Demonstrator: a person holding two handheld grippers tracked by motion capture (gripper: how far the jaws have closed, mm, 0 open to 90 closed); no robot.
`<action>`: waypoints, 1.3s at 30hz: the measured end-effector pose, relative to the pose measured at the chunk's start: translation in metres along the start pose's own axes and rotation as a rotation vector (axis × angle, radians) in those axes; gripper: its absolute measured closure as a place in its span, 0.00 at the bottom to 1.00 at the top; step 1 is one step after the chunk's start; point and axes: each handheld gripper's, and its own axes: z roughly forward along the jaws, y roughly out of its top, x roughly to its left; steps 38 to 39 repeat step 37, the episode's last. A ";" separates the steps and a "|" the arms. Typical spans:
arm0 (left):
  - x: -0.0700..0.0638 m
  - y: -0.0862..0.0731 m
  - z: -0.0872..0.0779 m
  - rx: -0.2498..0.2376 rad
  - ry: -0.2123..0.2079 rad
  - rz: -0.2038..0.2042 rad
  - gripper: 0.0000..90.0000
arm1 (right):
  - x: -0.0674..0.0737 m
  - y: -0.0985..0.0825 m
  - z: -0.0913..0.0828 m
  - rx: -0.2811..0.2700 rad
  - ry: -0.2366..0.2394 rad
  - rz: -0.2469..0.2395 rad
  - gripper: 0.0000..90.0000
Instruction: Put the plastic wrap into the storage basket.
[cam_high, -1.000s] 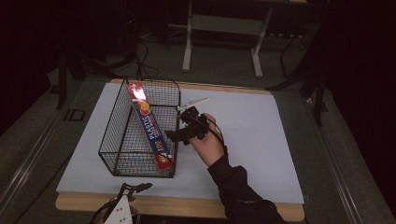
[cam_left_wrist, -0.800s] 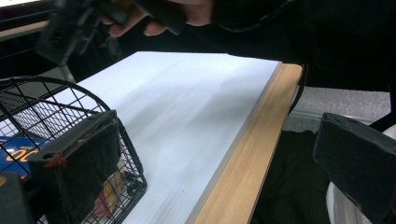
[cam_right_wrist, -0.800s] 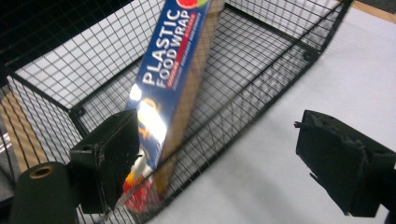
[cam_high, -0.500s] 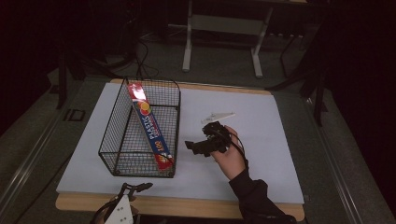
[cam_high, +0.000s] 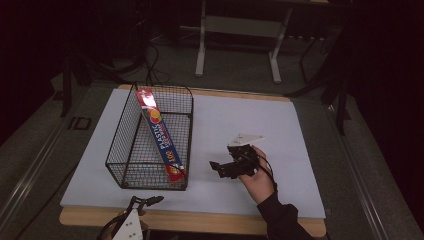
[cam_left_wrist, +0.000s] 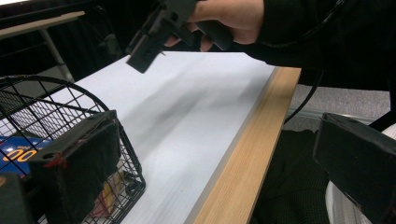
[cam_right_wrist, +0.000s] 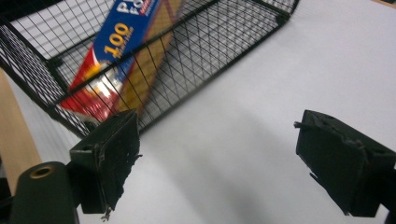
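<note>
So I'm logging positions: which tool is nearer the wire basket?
Left. The left tool sits just off the wire basket's near corner at the table's front edge; the right tool hovers farther off over the white sheet.

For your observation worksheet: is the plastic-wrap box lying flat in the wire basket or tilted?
Tilted. The plastic-wrap box leans diagonally, its far end propped on the wire basket rim.

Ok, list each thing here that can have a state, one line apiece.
Wire basket: upright on the white sheet, open top.
Plastic wrap box: inside the basket, closed, leaning with one end above the rim.
Right gripper: open, empty, over the sheet beside the basket.
Left gripper: open, empty, at the table's near edge.
</note>
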 end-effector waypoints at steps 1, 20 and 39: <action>0.000 0.000 0.000 0.000 0.000 0.000 0.01 | -0.001 -0.003 -0.001 0.000 -0.002 -0.003 0.15; -0.001 0.000 0.001 0.005 -0.001 0.002 0.01 | -0.016 -0.049 -0.019 0.030 -0.050 -0.010 0.15; -0.001 0.000 0.002 0.010 -0.011 0.011 0.01 | -0.021 -0.061 -0.018 -0.010 -0.125 -0.025 0.16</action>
